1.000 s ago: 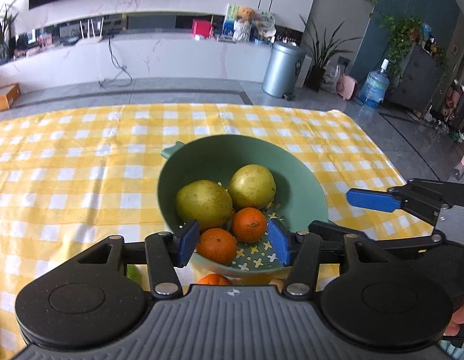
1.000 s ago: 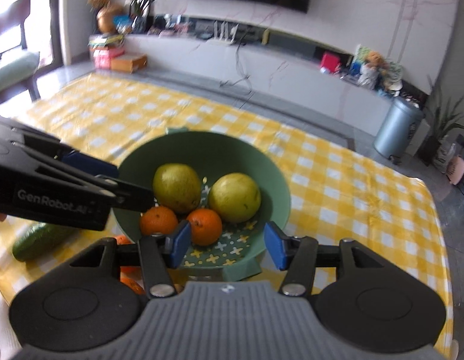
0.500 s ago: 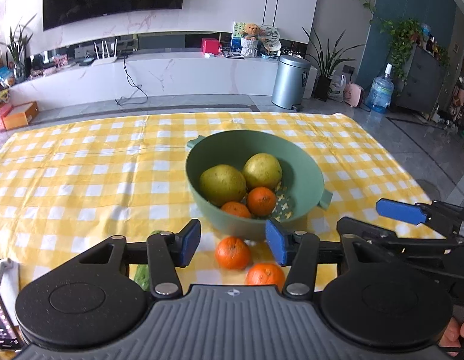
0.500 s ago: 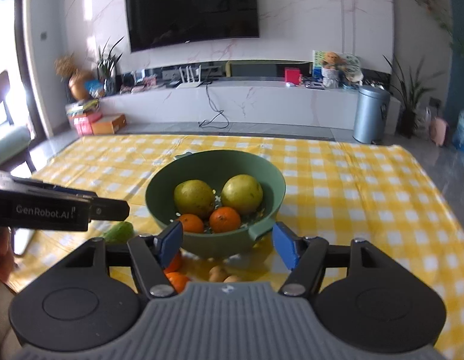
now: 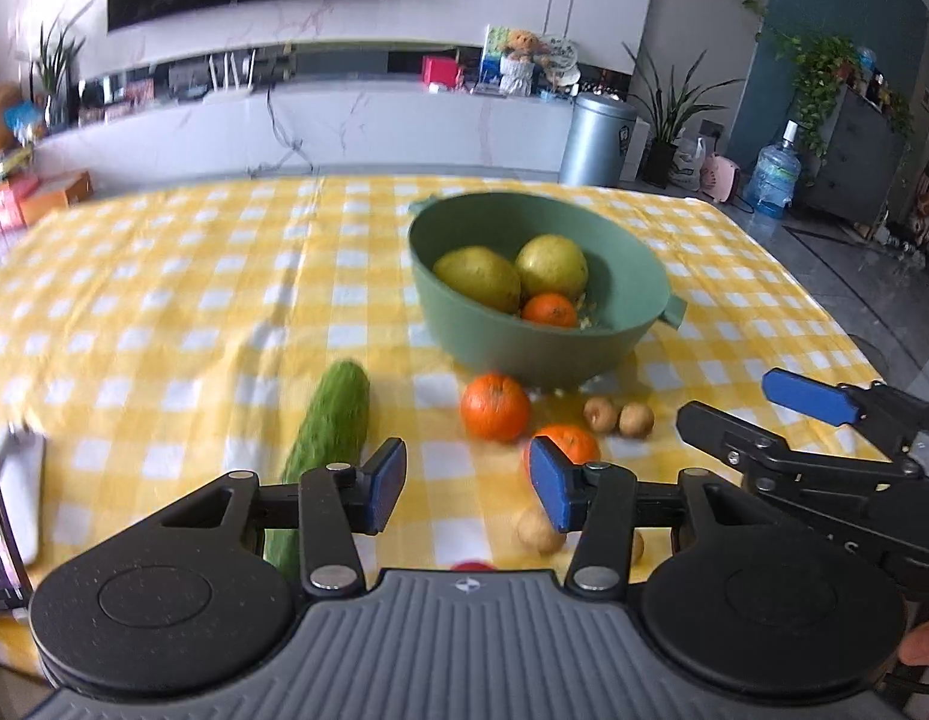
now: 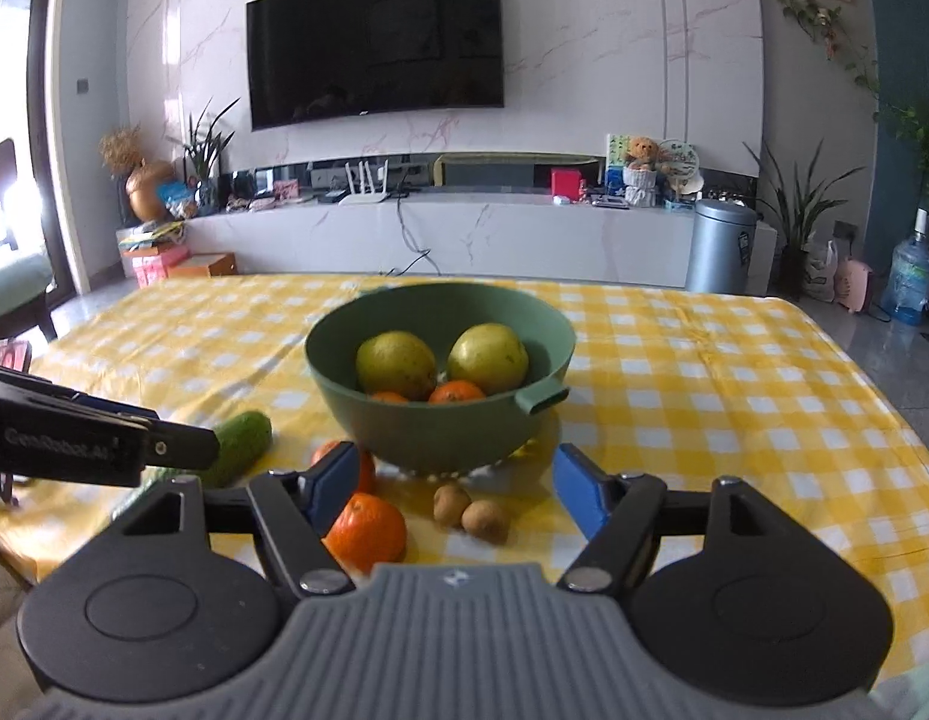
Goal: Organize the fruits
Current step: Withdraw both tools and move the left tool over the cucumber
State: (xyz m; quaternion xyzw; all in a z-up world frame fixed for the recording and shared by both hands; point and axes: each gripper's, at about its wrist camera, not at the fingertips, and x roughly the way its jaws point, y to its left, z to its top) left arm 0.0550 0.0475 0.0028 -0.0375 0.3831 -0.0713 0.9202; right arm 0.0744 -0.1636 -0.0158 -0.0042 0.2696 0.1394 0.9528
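From the left wrist, the green bowl (image 5: 536, 294) holds two pears (image 5: 476, 277) and one visible orange (image 5: 550, 309); two more oranges (image 5: 494, 407), two small brown fruits (image 5: 619, 417) and one cucumber (image 5: 332, 420) lie on the checked cloth (image 5: 164, 300). The left gripper (image 5: 464, 486), jaws just narrowing, grips nothing; the loose fruit lies just beyond it.

From the right wrist, the right gripper (image 6: 449, 483), jaws just widening, is empty, with the bowl straight ahead.
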